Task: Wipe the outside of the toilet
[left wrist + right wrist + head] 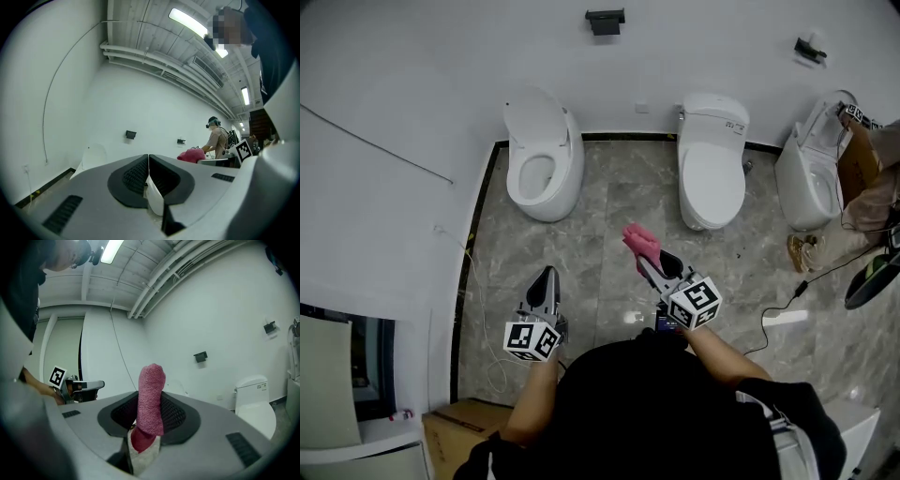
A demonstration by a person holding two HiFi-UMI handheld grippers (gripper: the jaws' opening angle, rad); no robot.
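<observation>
Floor (609, 225): grey marble tile, we reckon
Standing on it: left toilet (542, 161), middle toilet (711, 169), right toilet (809, 180)
Near us: cardboard box (455, 433)

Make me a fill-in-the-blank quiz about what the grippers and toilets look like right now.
The right hand-held gripper is shut on a ____ cloth.
The left hand-held gripper is shut and holds ____.
The middle toilet's lid is ____.
Missing words: pink; nothing; closed.

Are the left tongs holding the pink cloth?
No, the cloth sits clamped in the right tongs; the left tongs are shut and empty.
</observation>
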